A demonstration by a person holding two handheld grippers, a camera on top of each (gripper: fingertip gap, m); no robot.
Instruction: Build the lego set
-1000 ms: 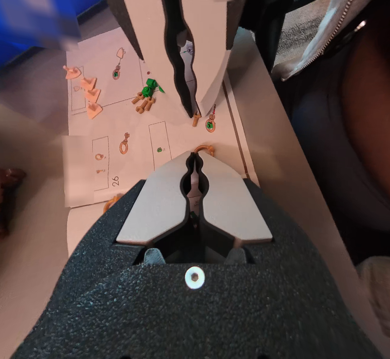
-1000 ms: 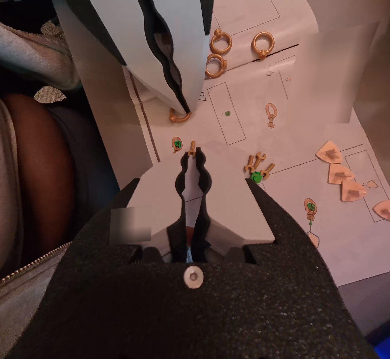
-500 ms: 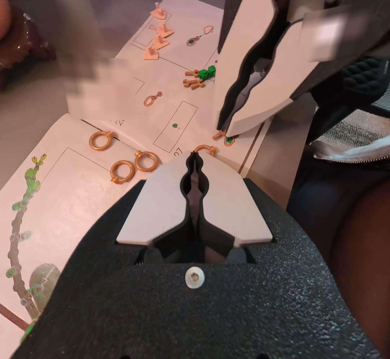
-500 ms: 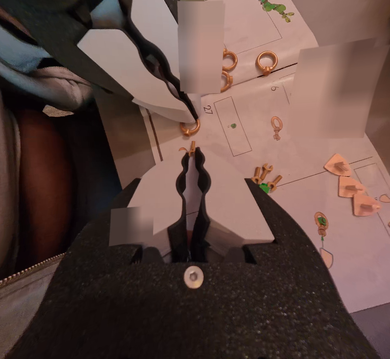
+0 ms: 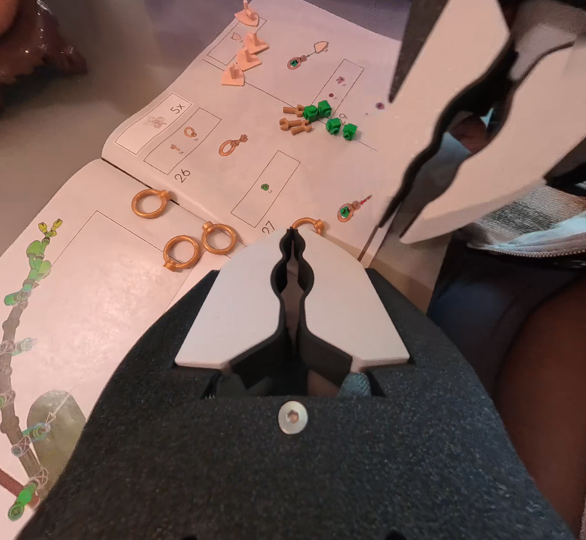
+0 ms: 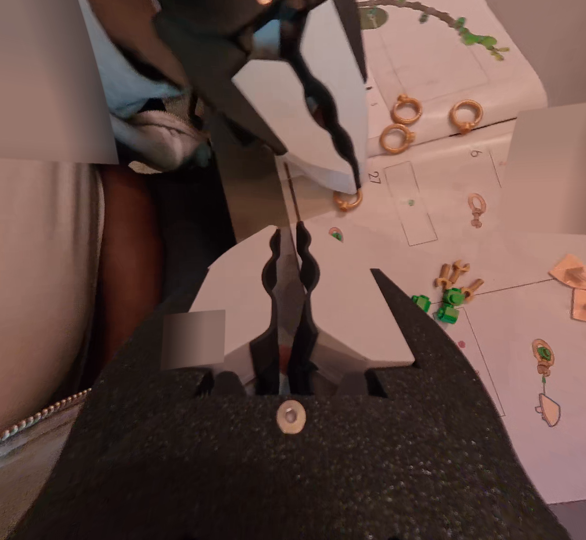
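Holding: the left gripper (image 5: 292, 233) has its jaws pressed together on a gold ring (image 6: 348, 200), pinned at the tips on the instruction booklet (image 5: 95, 302).
Right gripper (image 6: 288, 230): raised beside the table edge, jaws narrow with a thin gap; it seems empty, but the blur makes this uncertain.
Done: I judge very little is built; no two loose pieces are joined that I can see.
Left to do: three more gold rings (image 5: 149, 203) lie free near the fold of the booklet; gold pins (image 5: 293, 123), four green studs (image 5: 333, 125) and pink petals (image 5: 245, 46) wait further up the page.
Progress: early in this small step; I think the ring must get a pin, then a stud, then a petal, and more than once.
Surface: a grey table (image 5: 126, 33), with the open booklet lying on it under all the pieces.
Room: a brown object (image 5: 38, 39) stands at the far left; something blue is behind the table; a person's clothes and zipper are close to the table edge.
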